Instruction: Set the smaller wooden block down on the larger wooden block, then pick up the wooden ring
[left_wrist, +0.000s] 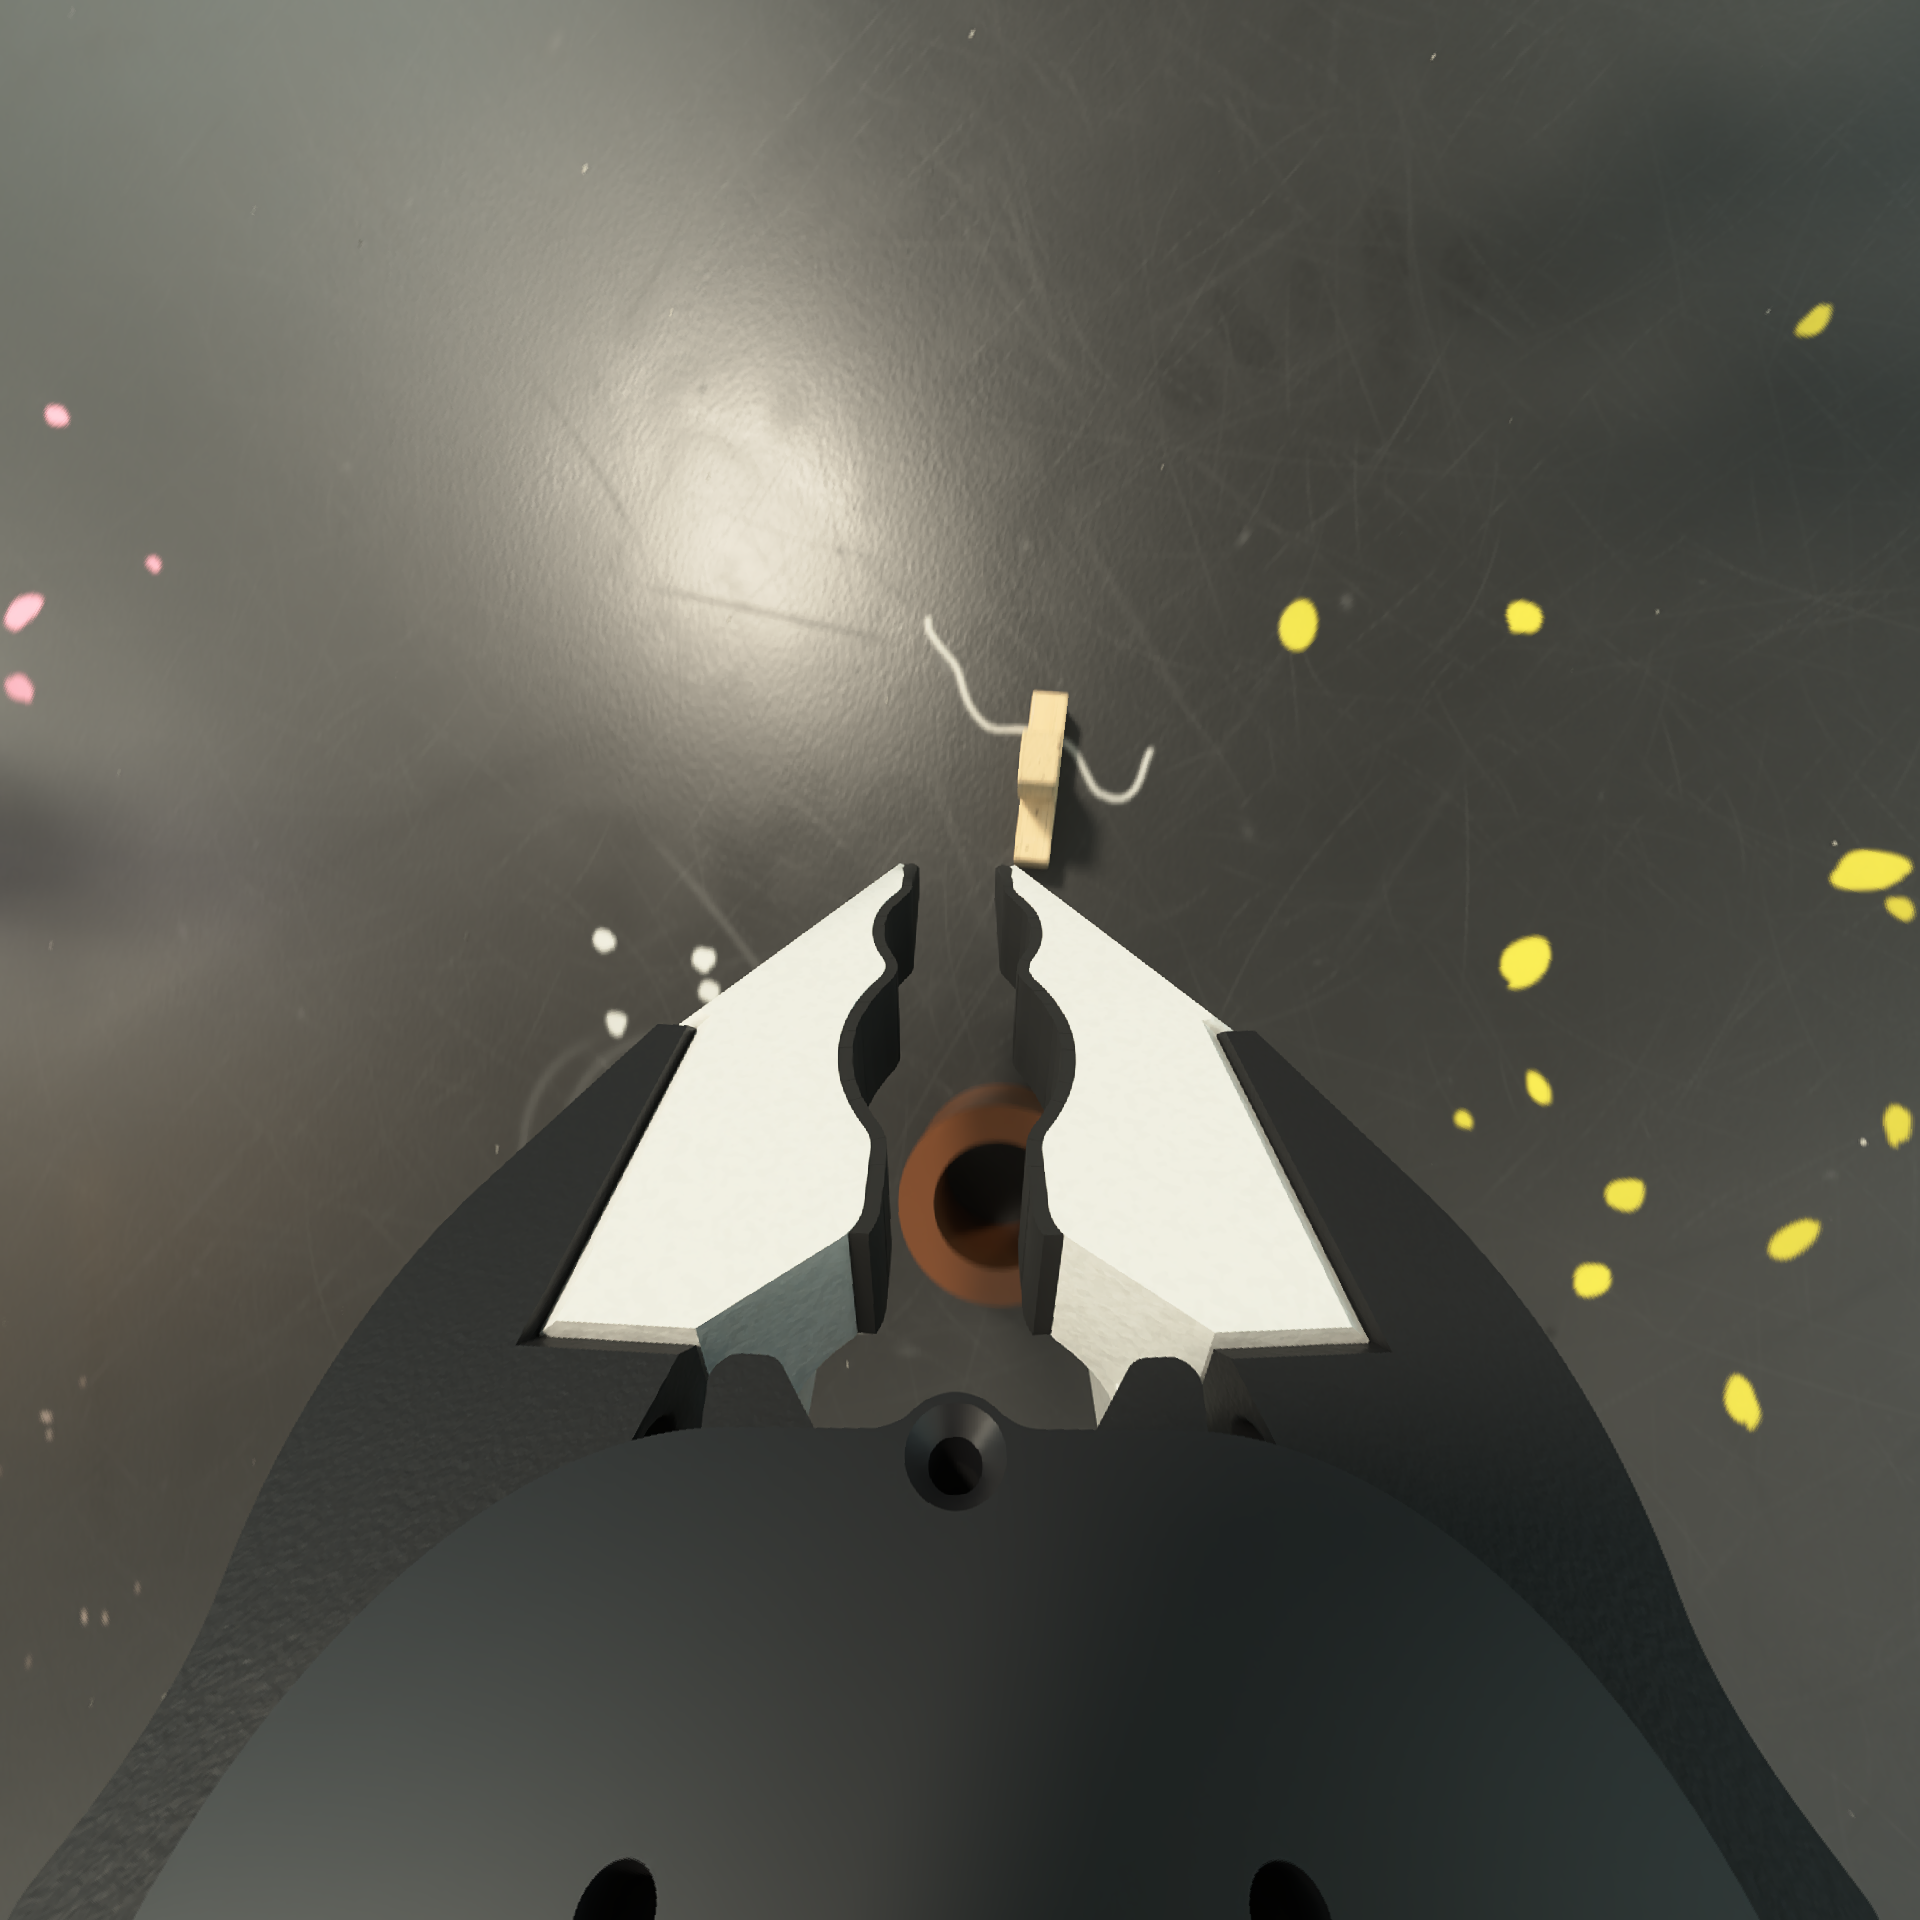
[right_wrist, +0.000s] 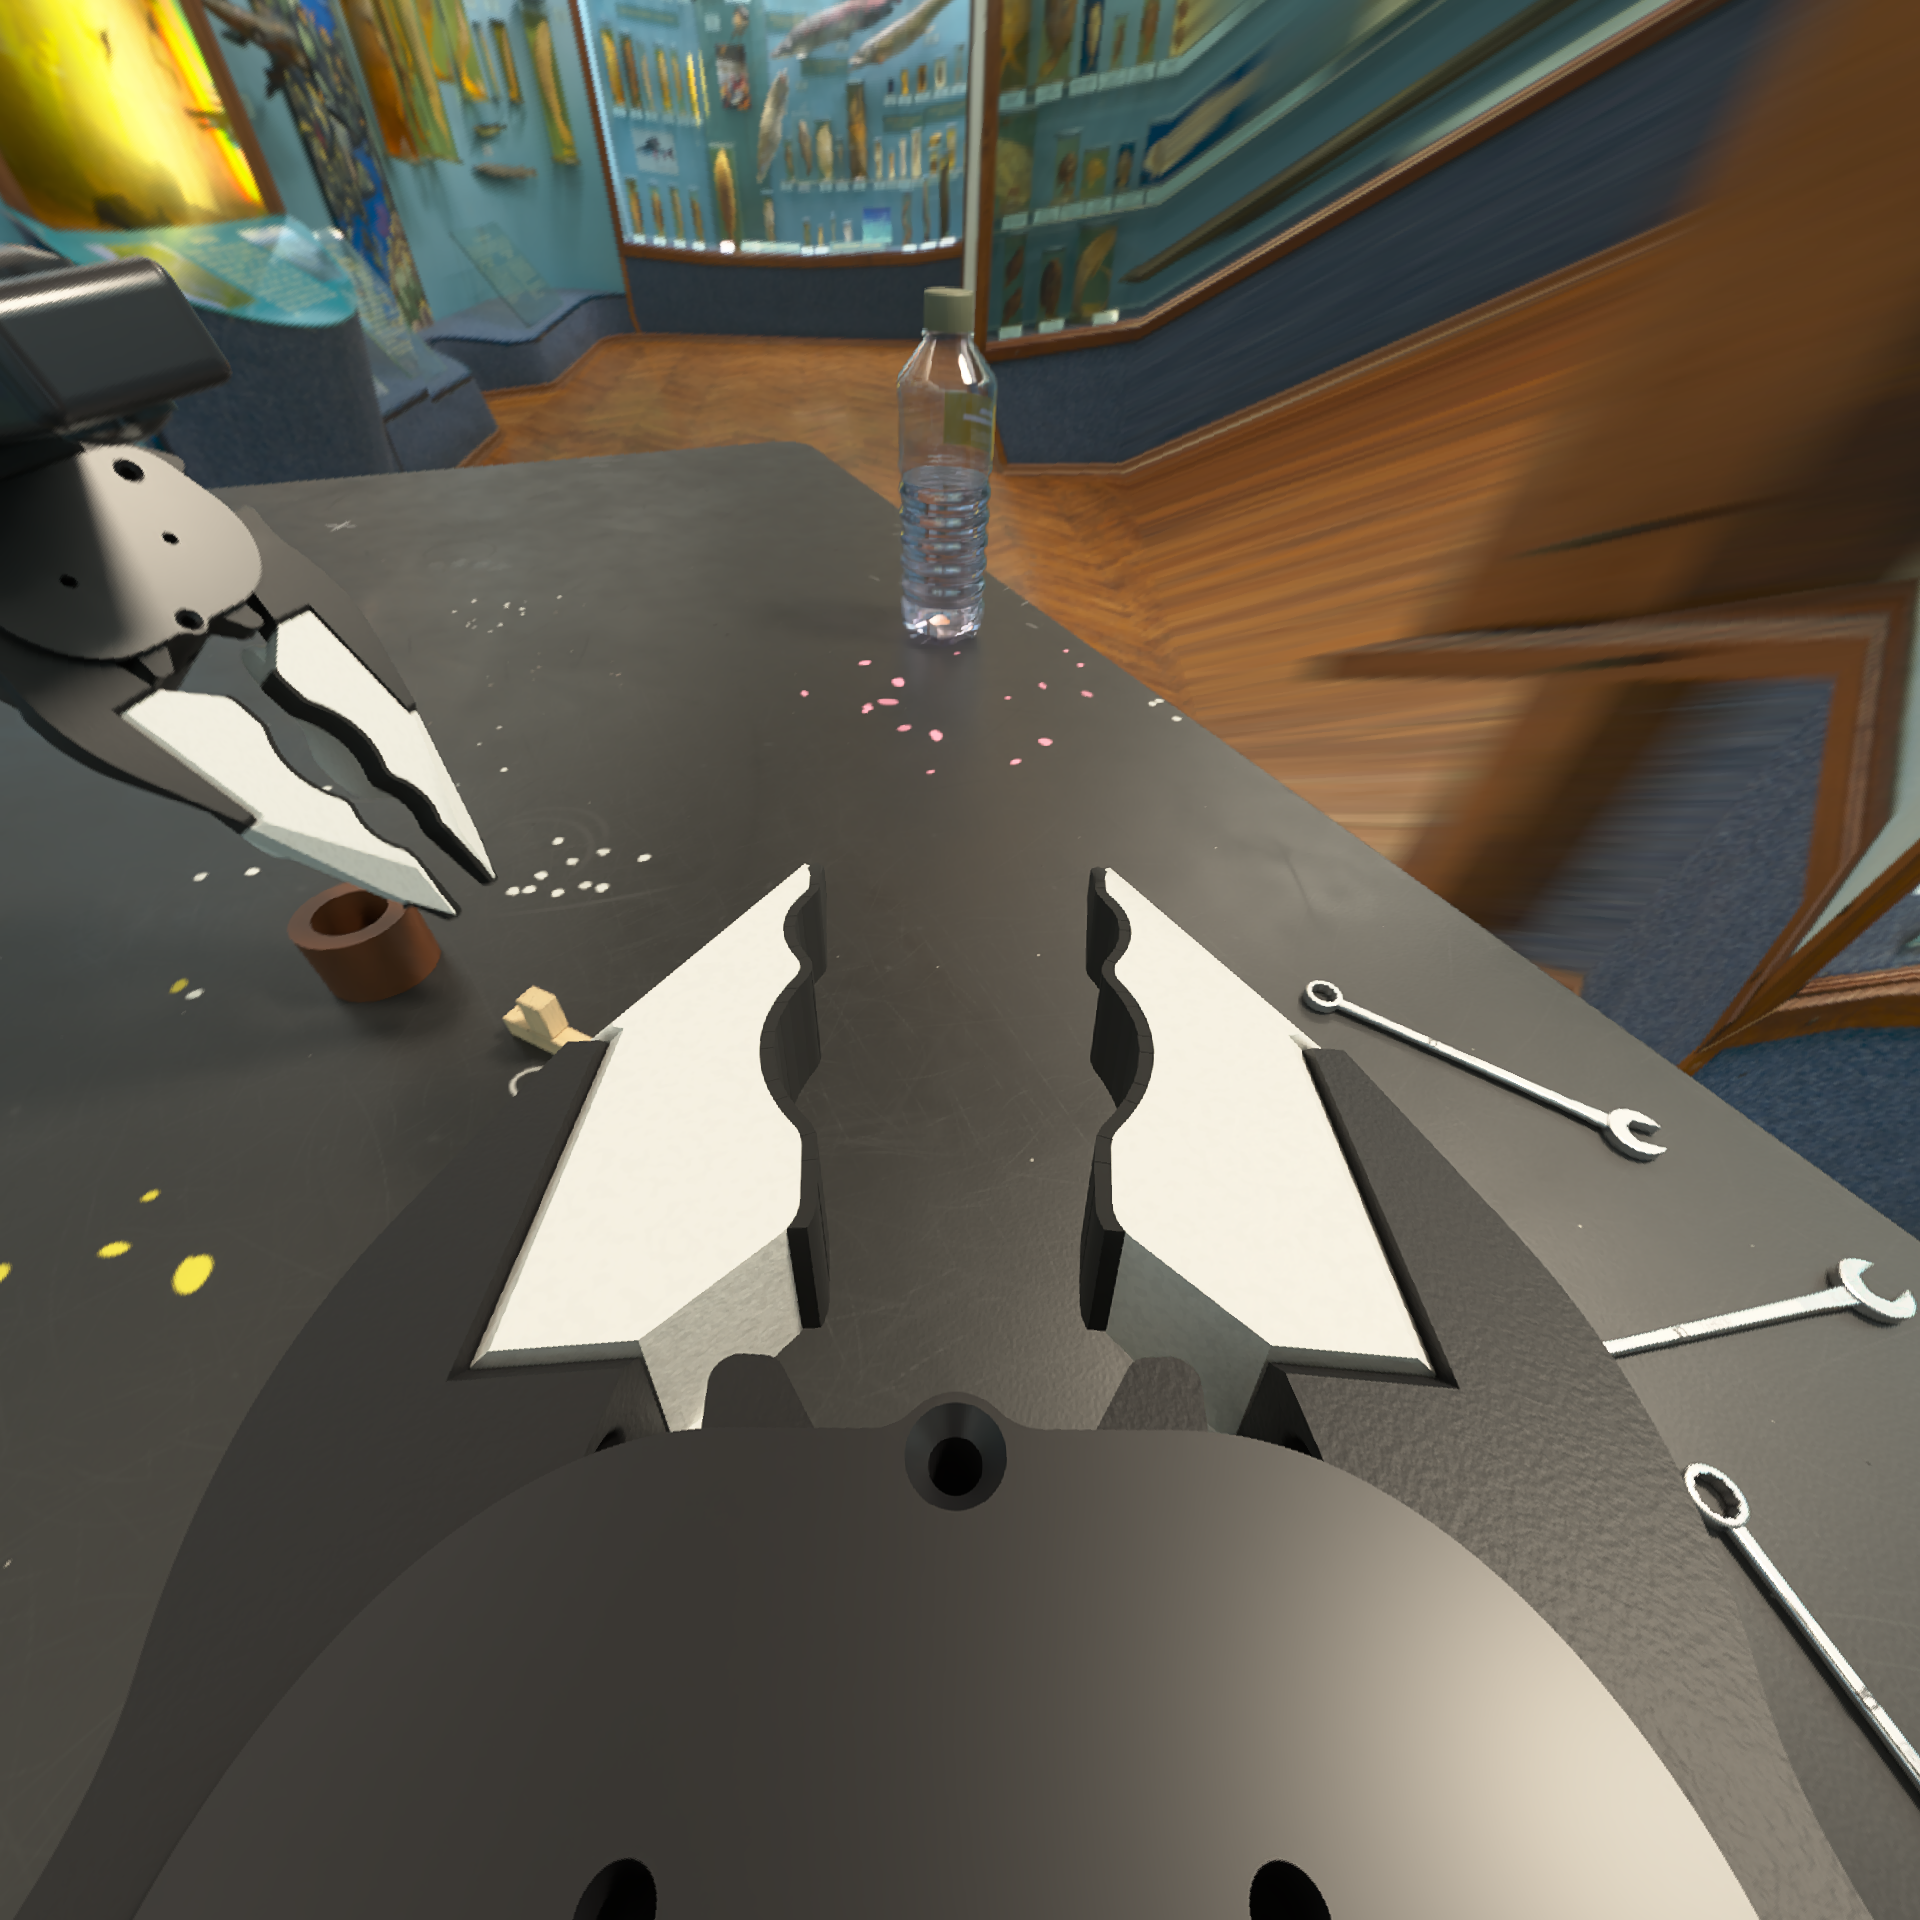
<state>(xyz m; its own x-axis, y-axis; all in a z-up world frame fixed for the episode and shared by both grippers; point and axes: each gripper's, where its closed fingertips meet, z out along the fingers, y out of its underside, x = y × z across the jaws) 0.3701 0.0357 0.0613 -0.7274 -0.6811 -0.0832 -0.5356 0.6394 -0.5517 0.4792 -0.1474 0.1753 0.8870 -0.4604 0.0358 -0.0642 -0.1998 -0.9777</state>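
Observation:
The brown wooden ring (right_wrist: 364, 945) stands on the dark table (right_wrist: 935, 810) with its hole facing up. My left gripper (right_wrist: 468, 899) hovers tilted just above and beside it, jaws a narrow gap apart and empty. In the left wrist view the ring (left_wrist: 966, 1195) shows through the gap, below the fingers and not between the pads. The pale wooden blocks (left_wrist: 1039, 790) lie together just beyond the left gripper (left_wrist: 956, 883); they show small in the right wrist view (right_wrist: 540, 1018). I cannot tell which block is which. My right gripper (right_wrist: 951, 894) is wide open and empty.
A clear water bottle (right_wrist: 943, 499) stands near the table's far edge. Three wrenches (right_wrist: 1475, 1065) (right_wrist: 1766, 1314) (right_wrist: 1808, 1621) lie along the right edge. A white thread (left_wrist: 1117, 784) curls by the blocks. Yellow, pink and white specks dot the table.

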